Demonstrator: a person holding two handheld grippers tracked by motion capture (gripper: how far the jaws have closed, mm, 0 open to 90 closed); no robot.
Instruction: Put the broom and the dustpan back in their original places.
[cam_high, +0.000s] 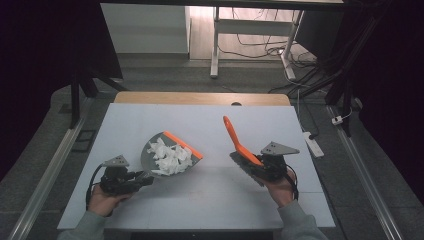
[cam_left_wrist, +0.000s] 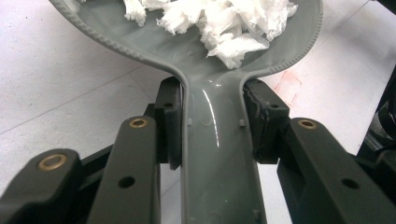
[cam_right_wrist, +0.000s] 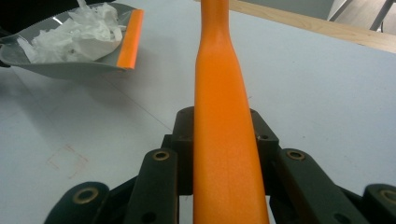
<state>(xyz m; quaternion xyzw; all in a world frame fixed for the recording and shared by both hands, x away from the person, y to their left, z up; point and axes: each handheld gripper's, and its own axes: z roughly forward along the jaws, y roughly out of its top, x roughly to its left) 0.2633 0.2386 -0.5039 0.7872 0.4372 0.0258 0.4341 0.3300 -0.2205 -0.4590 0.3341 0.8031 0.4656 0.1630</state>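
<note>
White paper scraps (cam_high: 169, 157) lie gathered in the grey dustpan (cam_high: 150, 159) at 9 o'clock on the tabletop (cam_high: 210, 195); left gripper (cam_high: 142, 179) jaws clamp its handle; right gripper (cam_high: 261, 167) jaws clamp the orange brush (cam_high: 235, 137) at 3 o'clock; sweeping appears complete, emptying remains.

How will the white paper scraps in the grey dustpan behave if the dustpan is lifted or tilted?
The paper scraps look crumpled, loose and thin, so they are probably very light and may shift or slide out over the orange lip if tilted. The dustpan looks like smooth, glossy hard plastic, so it likely offers them little friction.
</note>
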